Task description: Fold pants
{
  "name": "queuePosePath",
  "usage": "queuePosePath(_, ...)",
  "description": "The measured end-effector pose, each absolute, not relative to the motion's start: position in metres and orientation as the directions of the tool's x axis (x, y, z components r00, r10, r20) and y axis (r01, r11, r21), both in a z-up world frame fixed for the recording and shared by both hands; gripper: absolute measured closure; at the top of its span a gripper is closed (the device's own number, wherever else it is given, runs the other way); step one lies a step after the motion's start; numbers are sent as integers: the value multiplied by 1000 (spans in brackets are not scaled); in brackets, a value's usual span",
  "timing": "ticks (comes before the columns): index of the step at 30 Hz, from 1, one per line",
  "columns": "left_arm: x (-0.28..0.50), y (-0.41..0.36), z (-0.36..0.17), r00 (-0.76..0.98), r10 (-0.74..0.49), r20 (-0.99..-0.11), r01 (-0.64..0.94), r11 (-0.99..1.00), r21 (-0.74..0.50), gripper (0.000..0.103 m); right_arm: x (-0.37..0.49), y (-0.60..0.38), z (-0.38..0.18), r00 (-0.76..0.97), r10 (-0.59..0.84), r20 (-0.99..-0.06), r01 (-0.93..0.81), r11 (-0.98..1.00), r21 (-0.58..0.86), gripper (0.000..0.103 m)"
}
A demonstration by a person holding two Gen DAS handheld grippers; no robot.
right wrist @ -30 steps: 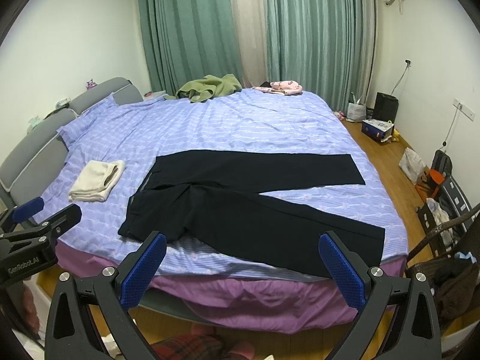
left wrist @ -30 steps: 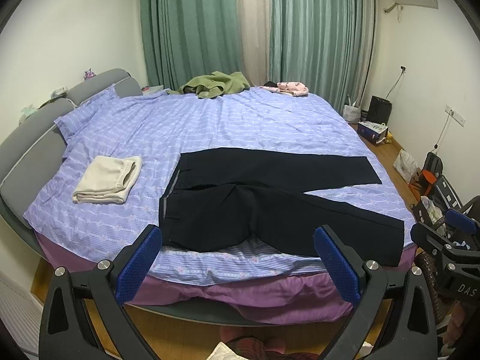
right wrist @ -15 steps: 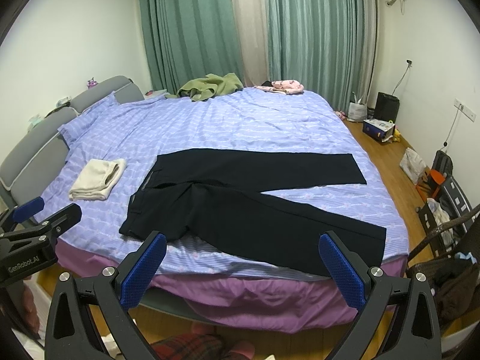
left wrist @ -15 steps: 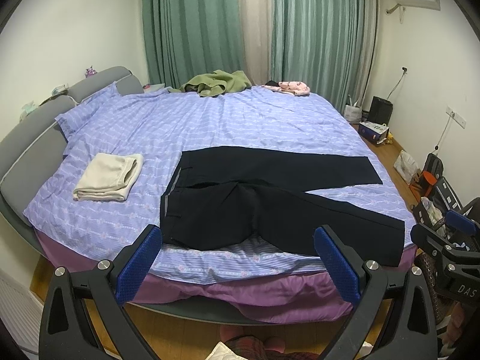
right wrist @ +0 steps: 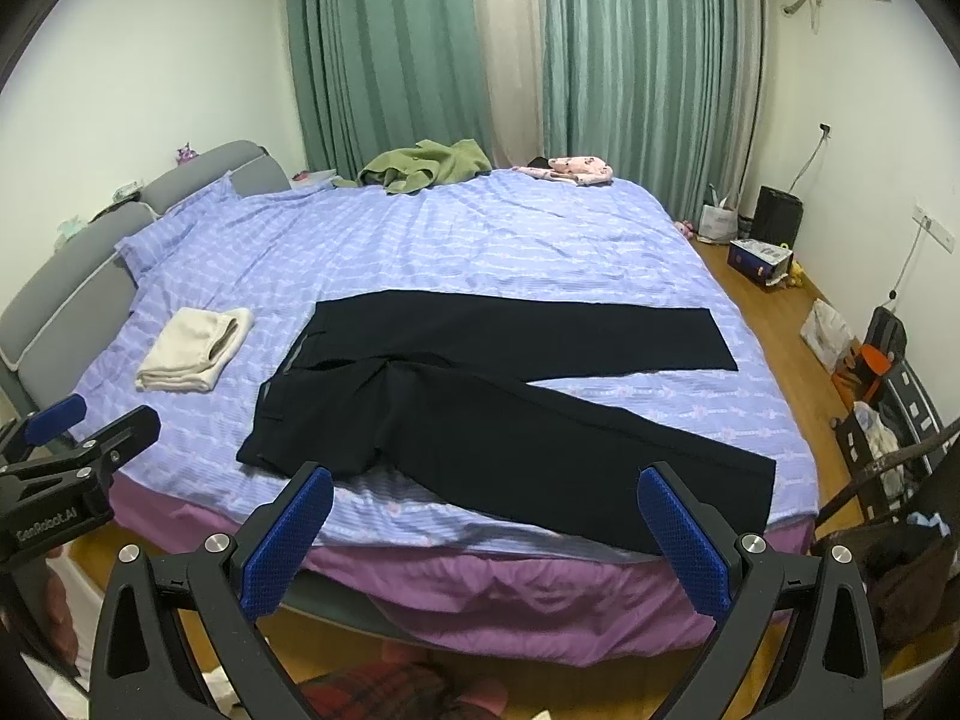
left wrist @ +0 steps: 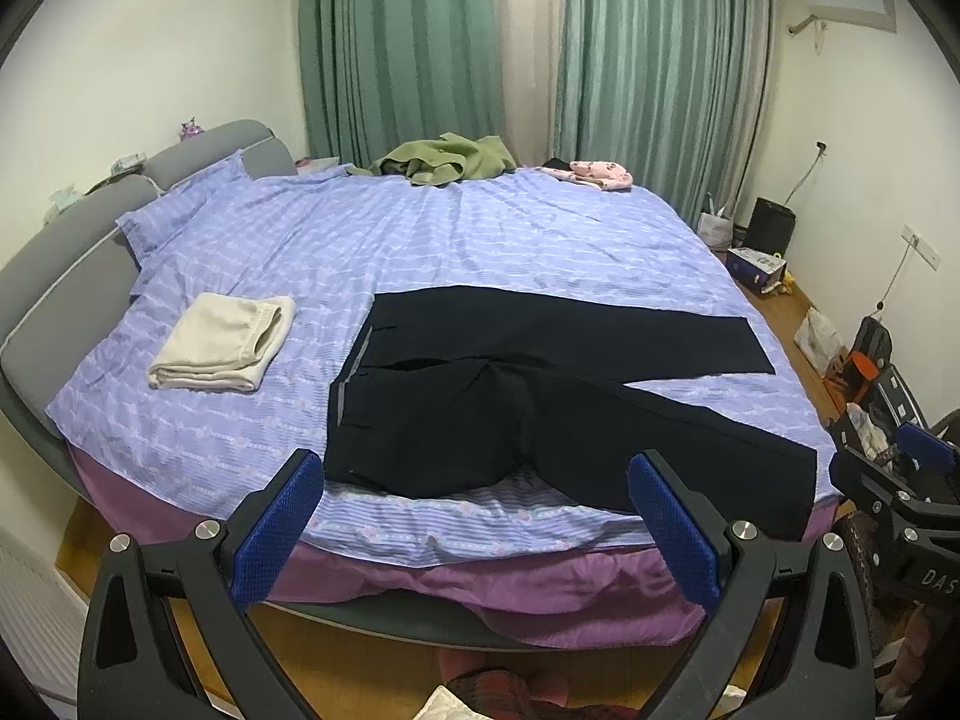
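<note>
Black pants (left wrist: 540,384) (right wrist: 480,396) lie flat on the bed, waistband to the left, the two legs spread apart toward the right. The near leg reaches the bed's front right edge. My left gripper (left wrist: 477,516) hangs open off the bed's near edge, short of the seat of the pants, nothing between its blue pads (left wrist: 276,525). My right gripper (right wrist: 486,531) is open too, in front of the near leg and not touching it. Each gripper also shows at the side of the other's view.
The bed has a purple striped sheet (left wrist: 480,240). A folded cream garment (left wrist: 222,342) lies left of the pants. An olive garment (left wrist: 444,159) and a pink one (left wrist: 594,173) lie at the far edge by green curtains. Boxes and bags stand on the wooden floor (right wrist: 780,312) at right.
Both views have shifted only slightly; the bed and pants sit a little lower in frame. The pants have not moved and both grippers stay open.
</note>
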State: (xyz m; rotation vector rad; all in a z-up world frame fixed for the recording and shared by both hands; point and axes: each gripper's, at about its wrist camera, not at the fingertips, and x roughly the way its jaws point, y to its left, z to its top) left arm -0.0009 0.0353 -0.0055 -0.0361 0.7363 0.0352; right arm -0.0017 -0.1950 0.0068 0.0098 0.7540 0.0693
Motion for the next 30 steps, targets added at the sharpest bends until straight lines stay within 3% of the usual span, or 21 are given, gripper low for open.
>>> queuePosePath(13,59,103,-51,677,98,-729,-137,991,6,0,59,-160,-32,659,54,-750,-50,998,28,0)
queuePosePath(19,103,130,-99,590,99,-802,-119,992,35,0,102,-136,-87,589,89,-804,-15,995,100,0)
queuePosePath(27,157,171,-183,430,-32,-902,-141,985,-102,1,144,-120,-176,460,111,-881,114,977,182,1)
queuePosePath(30,170,176,-213,374,-51,-926,-164,979,-120,3,153,-121,-204,416,107,-903,168,967,192,6)
